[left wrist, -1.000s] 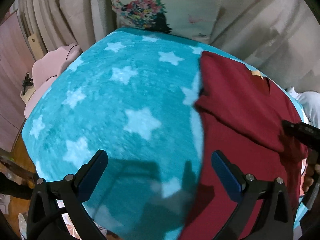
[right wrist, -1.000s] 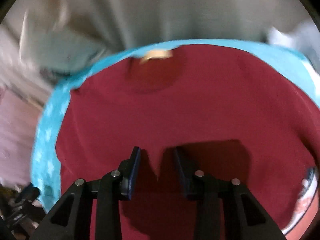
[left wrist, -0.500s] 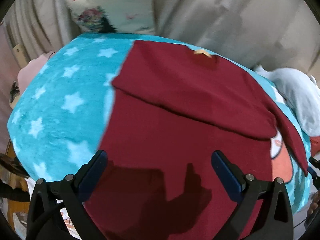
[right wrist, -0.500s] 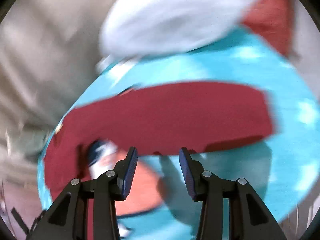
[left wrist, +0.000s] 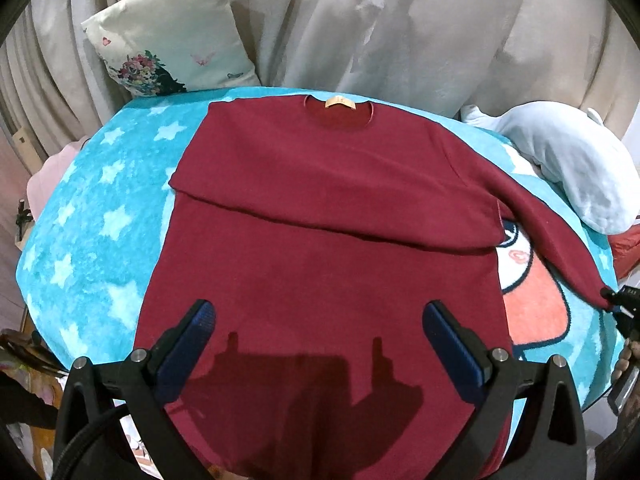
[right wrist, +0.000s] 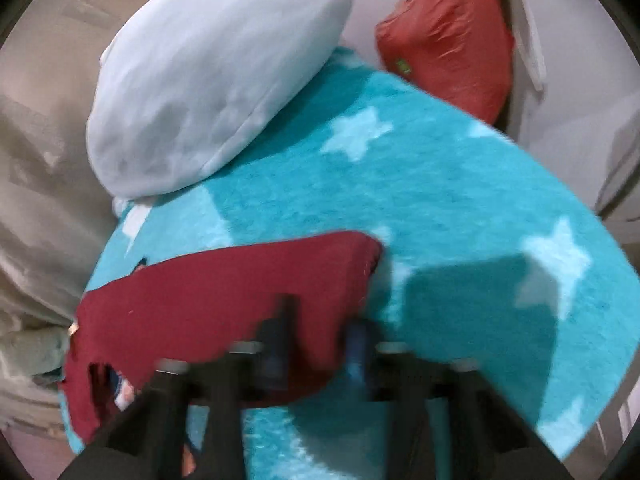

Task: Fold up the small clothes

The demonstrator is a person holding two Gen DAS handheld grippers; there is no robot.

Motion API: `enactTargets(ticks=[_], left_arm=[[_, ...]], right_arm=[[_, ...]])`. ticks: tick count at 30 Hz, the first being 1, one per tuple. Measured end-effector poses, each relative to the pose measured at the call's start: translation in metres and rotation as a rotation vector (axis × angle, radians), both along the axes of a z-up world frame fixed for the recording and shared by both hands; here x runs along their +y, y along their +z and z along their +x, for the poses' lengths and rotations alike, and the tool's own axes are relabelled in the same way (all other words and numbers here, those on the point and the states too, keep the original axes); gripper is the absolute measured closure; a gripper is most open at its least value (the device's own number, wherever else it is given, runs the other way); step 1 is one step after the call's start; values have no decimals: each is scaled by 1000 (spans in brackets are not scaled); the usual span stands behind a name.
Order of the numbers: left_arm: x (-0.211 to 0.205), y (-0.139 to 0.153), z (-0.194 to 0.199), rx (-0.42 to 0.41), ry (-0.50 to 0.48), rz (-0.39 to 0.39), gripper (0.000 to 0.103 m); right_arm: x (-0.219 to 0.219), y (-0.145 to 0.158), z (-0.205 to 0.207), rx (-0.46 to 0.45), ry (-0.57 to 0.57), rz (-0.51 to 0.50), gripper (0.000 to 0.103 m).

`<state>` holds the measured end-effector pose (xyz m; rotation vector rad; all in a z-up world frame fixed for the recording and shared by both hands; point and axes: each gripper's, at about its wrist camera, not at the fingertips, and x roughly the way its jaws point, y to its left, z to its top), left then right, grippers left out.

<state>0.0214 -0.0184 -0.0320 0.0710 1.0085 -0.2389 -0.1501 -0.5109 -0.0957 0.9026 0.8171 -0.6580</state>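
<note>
A dark red sweater lies flat on a turquoise blanket printed with pale stars, its neckline and tan label at the far edge. One sleeve is folded across the chest, making a long crease from the left side to the right side of the body. The other sleeve stretches out to the right over a cartoon print on the blanket, and its cuff ends at the right tongs, seen at the picture's edge. In the right wrist view, which is blurred, the right tongs are drawn close together with red sleeve cloth between them, so they grip the sleeve near its cuff. The left tongs hang above the lower part of the sweater with their blue-padded fingers spread wide and nothing between them; their shadow falls on the red cloth below. Beyond the sweater, a pale blue plush cushion rests on the blanket's right far corner, with a red-orange cloth bundle next to it. A floral pillow leans against beige draped fabric at the back.
</note>
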Motion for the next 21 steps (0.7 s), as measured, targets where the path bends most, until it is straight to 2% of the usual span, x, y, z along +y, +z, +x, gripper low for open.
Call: enactTargets(ticks=[2, 4, 7, 9, 14, 17, 21], left_arm=[[7, 0, -1, -6, 17, 4, 0], [19, 1, 2, -6, 54, -8, 0], [37, -1, 8, 6, 107, -36, 0], [49, -1, 13, 10, 138, -53, 0], [86, 3, 22, -2, 208, -73, 0], [109, 3, 24, -3, 250, -73, 0], [144, -2, 29, 5, 310, -59, 0]], right_arm=[[12, 24, 5, -12, 38, -77, 92], [33, 56, 21, -52, 125, -144, 92], [73, 88, 60, -142, 291, -152, 92], [117, 105, 100, -193, 445, -145, 92], [245, 117, 205, -257, 793, -123, 92], [314, 114, 259, -267, 935, -109, 92], [393, 90, 311, -232, 1061, -57, 92]])
